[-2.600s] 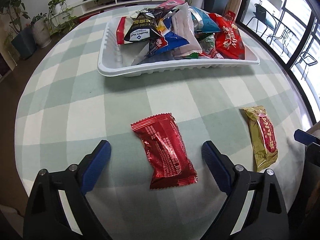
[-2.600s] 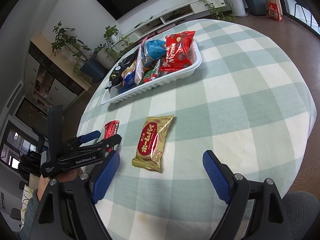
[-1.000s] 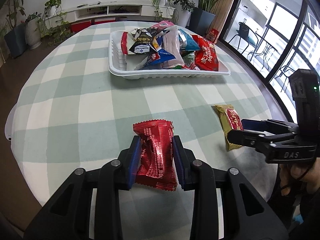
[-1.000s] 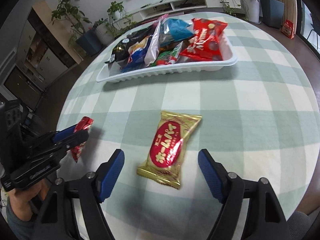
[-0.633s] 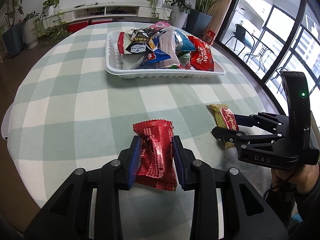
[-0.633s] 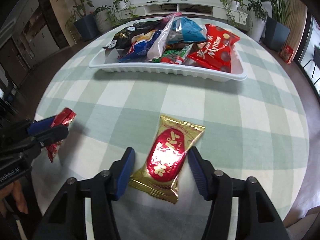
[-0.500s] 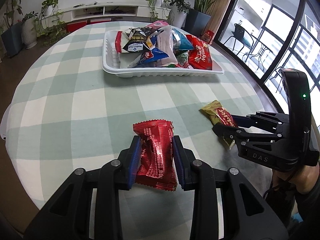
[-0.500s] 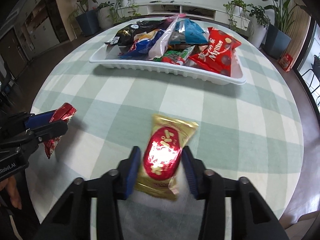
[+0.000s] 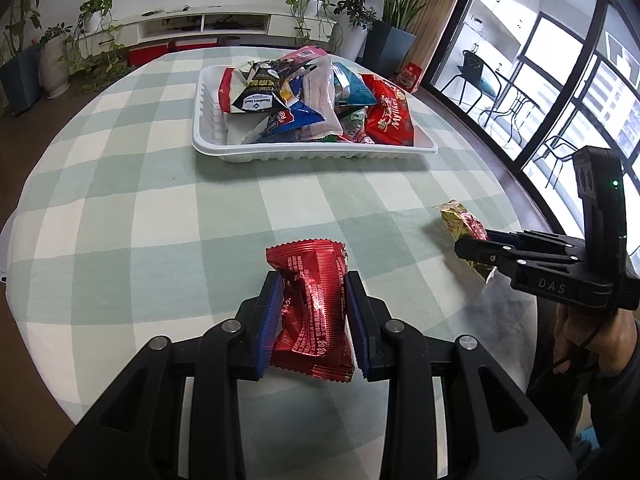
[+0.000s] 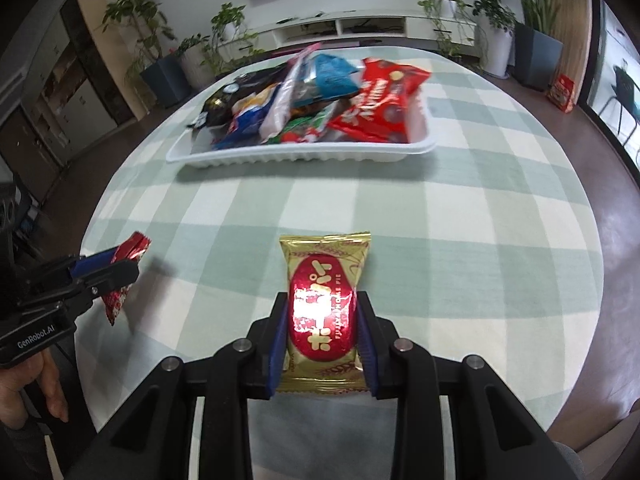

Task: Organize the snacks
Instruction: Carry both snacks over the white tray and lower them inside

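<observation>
While both grippers squeeze snacks, the tray (image 9: 256, 156) sits full.
Left gripper (image 9: 314, 316) pinches the red packet (image 9: 314, 308); right gripper (image 10: 322, 330) pinches the gold pie (image 10: 323, 300).

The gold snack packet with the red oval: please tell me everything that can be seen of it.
The gold snack packet is a shiny foil wrapper with crimped ends and a glossy red oval label with pale lettering. It looks puffed and unopened. The right gripper clamps it by its long sides between blue pads, its far end pointing toward the white tray. In the left wrist view it appears lifted above the checked tablecloth.
</observation>
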A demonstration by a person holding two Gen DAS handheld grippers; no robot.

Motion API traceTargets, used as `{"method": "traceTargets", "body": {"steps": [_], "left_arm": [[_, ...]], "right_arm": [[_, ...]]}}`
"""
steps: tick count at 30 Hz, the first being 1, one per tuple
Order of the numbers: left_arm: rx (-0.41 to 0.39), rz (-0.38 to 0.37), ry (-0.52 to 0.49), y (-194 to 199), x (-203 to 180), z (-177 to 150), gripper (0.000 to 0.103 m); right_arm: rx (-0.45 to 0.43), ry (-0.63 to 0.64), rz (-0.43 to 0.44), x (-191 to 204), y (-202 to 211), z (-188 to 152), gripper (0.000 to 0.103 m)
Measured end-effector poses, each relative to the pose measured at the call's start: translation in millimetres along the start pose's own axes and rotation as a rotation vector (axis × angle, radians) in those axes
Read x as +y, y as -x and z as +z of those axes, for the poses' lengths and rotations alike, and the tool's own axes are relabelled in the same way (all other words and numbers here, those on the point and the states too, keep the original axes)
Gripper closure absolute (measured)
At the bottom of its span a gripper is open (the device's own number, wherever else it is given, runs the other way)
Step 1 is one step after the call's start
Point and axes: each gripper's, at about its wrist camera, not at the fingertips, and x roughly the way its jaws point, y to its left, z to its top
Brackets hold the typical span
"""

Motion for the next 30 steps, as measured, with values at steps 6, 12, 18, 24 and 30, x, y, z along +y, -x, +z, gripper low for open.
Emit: {"method": "traceTargets", "body": {"steps": [6,12,18,24,30], "left_arm": [[-0.024,-0.020,-0.001,1.5,-2.3,21.7,0.074],[-0.099,-0.023,-0.033,10.2,-5.8,81.0,0.074],[-0.161,-0.019,-0.056,4.2,-9.2,157.0,0.074],[-0.136,0.003,-0.055,-42.4,-2.7,203.0,0.073],[-0.100,0.018,-0.064,-84.1,1.0,205.0,0.073]], "right_arm": [[-0.046,-0.079,0.005,-30.7,15.0,15.5,0.069],[-0.143,-0.083,0.023,-40.3,40.9,62.6,0.069],[-0.241,-0.024,0.046,-21.3,56.4,126.4,0.069],[-0.225,-0.001,0.097,-2.7,20.0,165.6,0.069],[-0.167,-0.004,0.094,2.9,-26.2,172.7,0.069]]}}
